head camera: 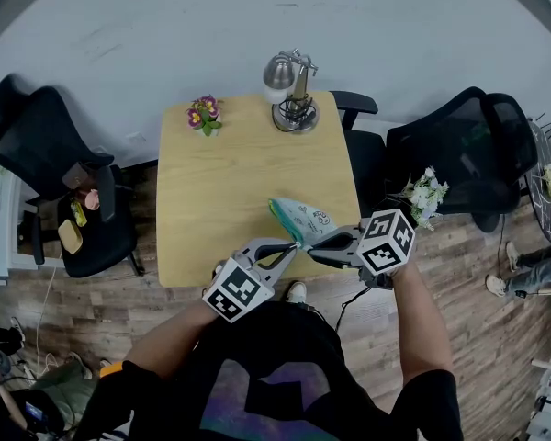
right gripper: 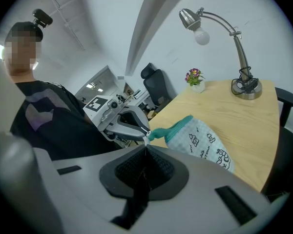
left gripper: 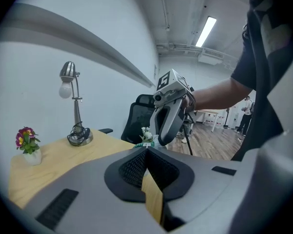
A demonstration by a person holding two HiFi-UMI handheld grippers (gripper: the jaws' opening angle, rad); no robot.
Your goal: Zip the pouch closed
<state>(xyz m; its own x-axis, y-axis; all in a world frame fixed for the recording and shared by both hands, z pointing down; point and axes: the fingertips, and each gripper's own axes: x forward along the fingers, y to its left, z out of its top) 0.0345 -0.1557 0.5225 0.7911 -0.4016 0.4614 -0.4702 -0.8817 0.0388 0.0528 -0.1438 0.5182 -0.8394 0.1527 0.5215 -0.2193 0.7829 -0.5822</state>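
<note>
A white printed pouch point(head camera: 305, 217) with a teal zip edge hangs tilted over the wooden table's point(head camera: 230, 191) near edge. Both grippers meet at its near corner. In the right gripper view the pouch point(right gripper: 200, 139) stretches away to the right, and the left gripper point(right gripper: 144, 135) pinches the small white zipper pull point(right gripper: 146, 139) at the teal end. My left gripper point(head camera: 295, 244) is shut, its jaws pressed together in its own view point(left gripper: 147, 148). The right gripper point(head camera: 309, 243) is shut too point(right gripper: 146, 146), gripping the pouch's corner just below the pull; its own jaws hide the contact.
A chrome desk lamp point(head camera: 292, 90) and a small flower pot point(head camera: 205, 115) stand at the table's far edge. Black office chairs point(head camera: 64, 182) point(head camera: 468, 150) flank the table, and white flowers point(head camera: 425, 194) sit by the right one. The person's torso is close behind the grippers.
</note>
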